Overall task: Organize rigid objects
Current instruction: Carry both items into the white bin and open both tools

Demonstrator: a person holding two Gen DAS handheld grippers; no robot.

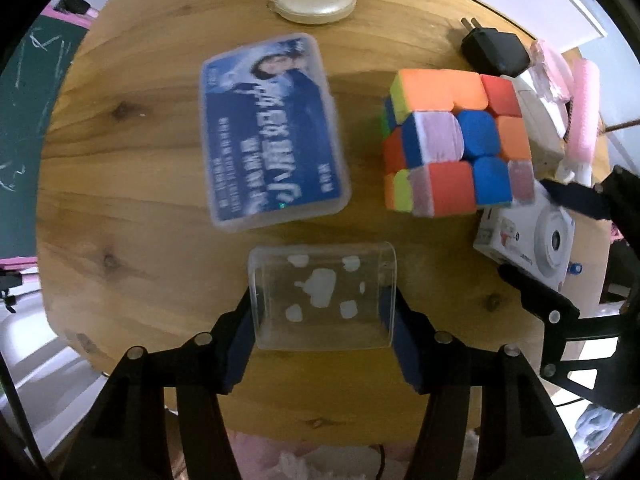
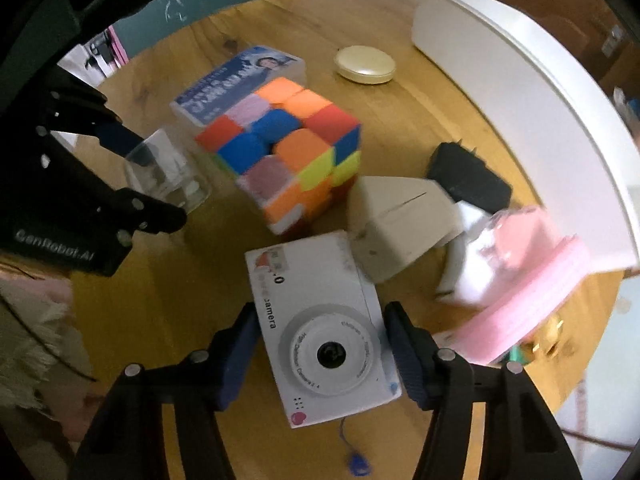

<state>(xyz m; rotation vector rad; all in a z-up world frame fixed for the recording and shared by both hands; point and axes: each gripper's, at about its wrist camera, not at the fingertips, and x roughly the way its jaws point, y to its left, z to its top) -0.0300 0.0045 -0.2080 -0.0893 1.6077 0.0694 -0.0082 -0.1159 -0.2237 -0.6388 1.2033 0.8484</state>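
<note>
Left gripper (image 1: pixel 322 312): pads pressed on both sides of the small clear plastic box (image 1: pixel 322 296), gripping it.
Right gripper (image 2: pixel 320 352): part open, white toy camera (image 2: pixel 320 332) between the fingers; contact unclear.

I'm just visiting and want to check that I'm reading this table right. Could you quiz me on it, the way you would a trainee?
1. Which thing lies between the right tongs? A: a spoon. B: a white camera. C: a cup.
2. True or false: the colourful cube stands on top of the blue-labelled box.
3. Fill the gap: the left tongs flank a ___ plastic box.

Key: 1 B. 2 False; they lie side by side on the wooden table. 3 Clear.
</note>
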